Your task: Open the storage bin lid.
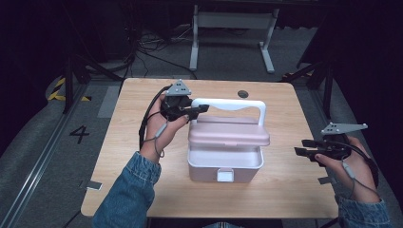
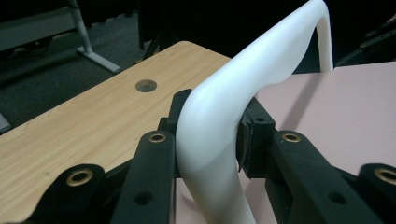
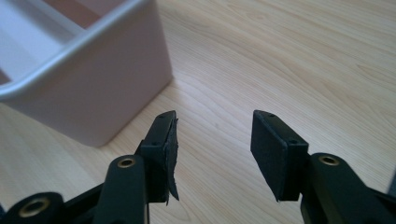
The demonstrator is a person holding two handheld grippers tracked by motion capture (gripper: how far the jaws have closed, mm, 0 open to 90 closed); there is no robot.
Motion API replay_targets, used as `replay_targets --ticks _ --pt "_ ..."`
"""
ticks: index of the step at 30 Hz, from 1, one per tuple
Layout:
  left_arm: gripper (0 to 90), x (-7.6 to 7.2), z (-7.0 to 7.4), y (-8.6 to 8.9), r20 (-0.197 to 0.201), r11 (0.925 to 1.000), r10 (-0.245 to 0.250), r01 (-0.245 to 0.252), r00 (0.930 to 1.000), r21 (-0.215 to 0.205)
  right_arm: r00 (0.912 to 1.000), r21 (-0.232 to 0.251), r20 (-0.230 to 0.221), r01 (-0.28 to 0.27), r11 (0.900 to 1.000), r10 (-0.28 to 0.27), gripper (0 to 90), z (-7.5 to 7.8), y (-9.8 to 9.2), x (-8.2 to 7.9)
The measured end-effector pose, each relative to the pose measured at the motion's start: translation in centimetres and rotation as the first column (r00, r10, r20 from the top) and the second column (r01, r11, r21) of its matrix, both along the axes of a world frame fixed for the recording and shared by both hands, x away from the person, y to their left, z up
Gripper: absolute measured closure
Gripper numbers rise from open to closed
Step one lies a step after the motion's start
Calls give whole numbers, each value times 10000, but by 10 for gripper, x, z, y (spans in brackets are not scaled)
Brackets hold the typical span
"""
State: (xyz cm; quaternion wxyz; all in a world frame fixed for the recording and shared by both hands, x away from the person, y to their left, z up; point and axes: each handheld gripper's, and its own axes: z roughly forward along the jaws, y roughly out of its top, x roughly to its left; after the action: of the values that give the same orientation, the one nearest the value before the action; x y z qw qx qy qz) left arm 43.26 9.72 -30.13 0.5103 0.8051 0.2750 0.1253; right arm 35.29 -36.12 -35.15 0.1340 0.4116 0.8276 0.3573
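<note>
At the storage box (image 1: pixel 225 164): left gripper (image 1: pixel 198 110) clamping its white handle (image 1: pixel 228 103), lid (image 1: pixel 228 134) lifting partway; right gripper (image 1: pixel 304 147) waiting beside, jaws wide, empty

A lab or test room is suggested: a wooden table (image 1: pixel 142 190) is set on grey carpet, with cables (image 1: pixel 147 47), hazard tape (image 1: pixel 59 90) and a floor number (image 1: pixel 79 134) seen around it.

The high view looks forward and down over the whole table (image 1: pixel 119 190); each gripper view sits close behind its own jaws, low over the wood (both also catch the pink box (image 1: pixel 225 164) seen from above)
</note>
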Motion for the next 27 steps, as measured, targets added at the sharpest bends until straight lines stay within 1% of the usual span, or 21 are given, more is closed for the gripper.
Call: replay_targets --ticks 1,4,5,6,9,13,15,18,19,21,22,24,26,27 --pt "715 1 0 0 -35 10000 60 -60 10000 -36 9999 69 76 -140 9999 140 515 1 2 0" --pt "718 6 2 0 -42 10000 34 -34 10000 40 9992 256 201 -346 9991 341 515 4 8 -1" --pt "720 6 2 0 -120 10000 72 -72 9999 28 9989 300 253 -395 9988 387 516 4 9 -2" --pt "721 9 2 0 -83 10000 34 -35 10000 -37 9986 352 269 -456 9983 446 517 5 11 -2" --pt "724 13 2 1 -234 9998 29 -34 9997 -190 9974 479 266 -683 9965 671 521 6 15 -3" --pt "733 20 1 2 -295 9993 -10 0 9996 -369 9945 420 348 -998 9941 984 532 7 21 -2" --pt "735 22 2 2 -284 9996 -7 -1 9996 -297 9931 484 409 -1119 9925 1100 532 8 24 -2" --pt "735 25 2 2 -363 9994 42 -54 9993 -336 9905 745 527 -1306 9886 1269 542 10 28 -3" --pt "736 27 2 2 -263 9995 37 -45 9996 -306 9894 884 580 -1379 9865 1331 550 11 30 -3" --pt "736 27 2 1 -309 9994 106 -116 9995 -316 9845 1218 812 -1643 9789 1552 577 15 33 -4" --pt "736 27 2 1 -309 9995 134 -143 9994 -296 9830 1303 930 -1694 9769 1581 587 16 35 -5" --pt "736 27 2 1 -288 9994 149 -158 9995 -303 9791 1373 1254 -1770 9746 1602 614 19 39 -6" --pt "737 27 2 1 -301 9994 159 -169 9994 -315 9747 1634 1564 -1852 9690 1599 632 22 43 -7" --pt "737 27 2 1 -291 9994 150 -159 9995 -306 9723 1848 1739 -1882 9646 1564 640 23 45 -7"
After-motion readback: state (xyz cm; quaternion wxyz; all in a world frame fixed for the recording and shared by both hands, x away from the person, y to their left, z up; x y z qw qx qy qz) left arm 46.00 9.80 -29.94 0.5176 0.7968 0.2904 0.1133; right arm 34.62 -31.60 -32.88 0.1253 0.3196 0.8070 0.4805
